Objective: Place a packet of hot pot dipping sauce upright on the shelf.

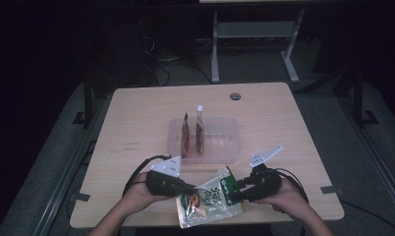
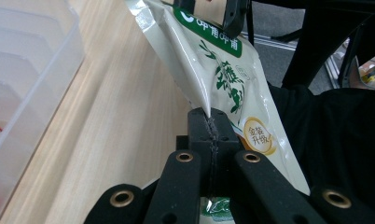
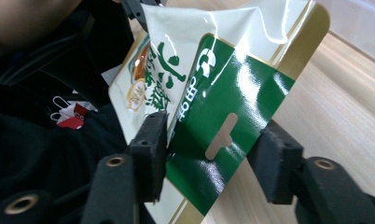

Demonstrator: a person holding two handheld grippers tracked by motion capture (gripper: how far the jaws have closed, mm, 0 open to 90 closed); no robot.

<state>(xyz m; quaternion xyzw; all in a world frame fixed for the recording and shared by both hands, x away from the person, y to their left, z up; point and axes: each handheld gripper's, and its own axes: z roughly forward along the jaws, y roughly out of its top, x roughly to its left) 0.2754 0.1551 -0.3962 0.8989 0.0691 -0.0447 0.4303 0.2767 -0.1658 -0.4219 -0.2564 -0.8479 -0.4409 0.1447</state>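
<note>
A: Entry, high view. Where does the pouch sit?

B: The white-and-green pouch (image 1: 209, 198) is at the near edge of the wooden table (image 1: 136, 123), between the two hands, its green header end toward the right. It seems lifted and slanted rather than lying flat; how far it clears the table I cannot tell.

A: Left gripper?

B: The left gripper (image 2: 209, 126) has its jaws pressed together, pinching a fold of the pouch (image 2: 223, 74) film between the pads. The pouch rises away from the pinch, creased along that fold.

A: Right gripper?

B: In the right gripper view the right gripper (image 3: 213, 149) straddles the green header (image 3: 232, 112) with its hang slot. The left-hand pad lies against the pouch's face. The other pad stands just beside the header's edge; a gap seems to remain there. So the jaws are spread, pouch between them, not clamped.

A: Surroundings?

B: A clear plastic bin (image 1: 220, 142) with ribbed dividers sits mid-table, just beyond the pouch. Two pouches stand upright in its left part (image 1: 192, 132). A round grommet (image 1: 235, 96) marks the far edge of the table.

A: The person?

B: Dark sleeves, forearms entering from the bottom of the high view.
</note>
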